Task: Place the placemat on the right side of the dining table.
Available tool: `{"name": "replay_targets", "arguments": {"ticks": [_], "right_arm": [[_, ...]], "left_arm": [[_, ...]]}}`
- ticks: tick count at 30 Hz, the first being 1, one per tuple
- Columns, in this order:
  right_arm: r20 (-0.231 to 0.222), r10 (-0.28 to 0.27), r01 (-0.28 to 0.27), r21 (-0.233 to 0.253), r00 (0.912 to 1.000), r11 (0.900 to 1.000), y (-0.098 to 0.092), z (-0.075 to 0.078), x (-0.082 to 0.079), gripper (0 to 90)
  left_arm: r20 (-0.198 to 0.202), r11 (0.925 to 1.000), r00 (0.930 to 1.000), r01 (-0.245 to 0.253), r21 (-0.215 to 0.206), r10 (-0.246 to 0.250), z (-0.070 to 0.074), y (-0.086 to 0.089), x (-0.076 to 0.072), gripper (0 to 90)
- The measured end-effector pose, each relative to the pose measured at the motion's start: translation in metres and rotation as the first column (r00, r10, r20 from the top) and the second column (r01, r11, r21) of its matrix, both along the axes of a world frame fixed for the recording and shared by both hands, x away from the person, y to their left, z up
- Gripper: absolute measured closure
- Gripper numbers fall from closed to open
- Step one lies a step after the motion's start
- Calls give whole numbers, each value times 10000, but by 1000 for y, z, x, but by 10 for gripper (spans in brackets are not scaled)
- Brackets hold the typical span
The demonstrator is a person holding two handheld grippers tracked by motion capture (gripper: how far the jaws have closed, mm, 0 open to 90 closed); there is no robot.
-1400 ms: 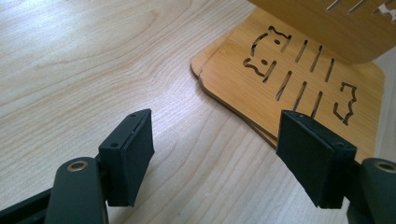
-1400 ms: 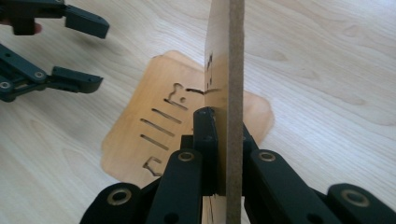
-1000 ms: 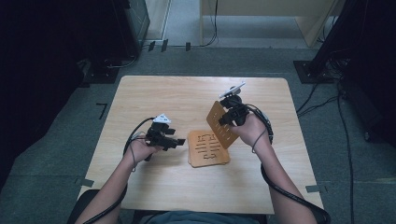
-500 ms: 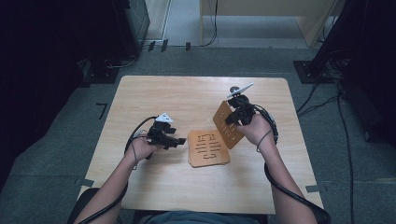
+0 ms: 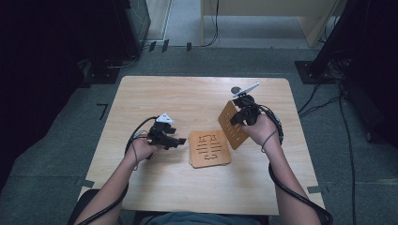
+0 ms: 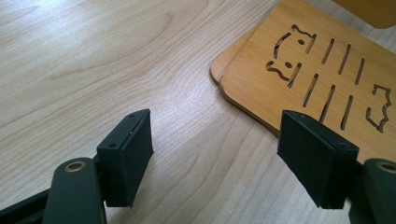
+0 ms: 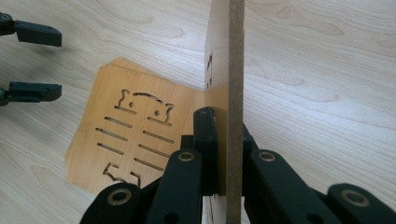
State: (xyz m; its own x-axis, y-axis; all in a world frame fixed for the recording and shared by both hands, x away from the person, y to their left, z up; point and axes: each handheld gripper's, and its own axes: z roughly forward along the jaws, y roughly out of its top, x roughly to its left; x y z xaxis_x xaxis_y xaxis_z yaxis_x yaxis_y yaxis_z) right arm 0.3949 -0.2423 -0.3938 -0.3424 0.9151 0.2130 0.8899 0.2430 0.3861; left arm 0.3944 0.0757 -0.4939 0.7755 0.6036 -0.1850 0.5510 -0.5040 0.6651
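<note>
Right tool point(image 5: 240, 117) pinches wooden board point(image 5: 233, 125), held on edge. Left tool point(image 5: 174, 139) spread wide, just beside flat boards point(image 5: 210, 148), maybe two stacked, on surface point(image 5: 187, 98).

One wooden trivet point(image 5: 233, 125) with cut-out slots stands tilted on edge, clamped, just right of two matching trivets point(image 5: 210, 148) stacked flat at table centre.

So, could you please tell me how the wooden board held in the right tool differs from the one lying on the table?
The held board stands tilted on edge, clamped by the right tool; the flat board lies face up on the stack, untouched. Both are light wood with the same slot cut-outs.
</note>
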Motion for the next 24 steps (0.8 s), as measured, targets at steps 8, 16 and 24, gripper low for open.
{"name": "replay_targets", "arguments": {"ticks": [8,16,24], "right_arm": [[-258,-368,367,-40,9990,9993,-9,-1,2,875],[-409,-513,509,-112,9978,9986,-16,-2,3,875],[-536,-600,584,-308,9968,9978,-22,-4,4,875]], "left_arm": [[12,10000,10000,-6,40,6,0,0,0,255],[25,9998,9999,109,146,-110,-1,-1,-1,251],[-24,9998,9999,146,151,-145,-1,-2,-2,251]]}}
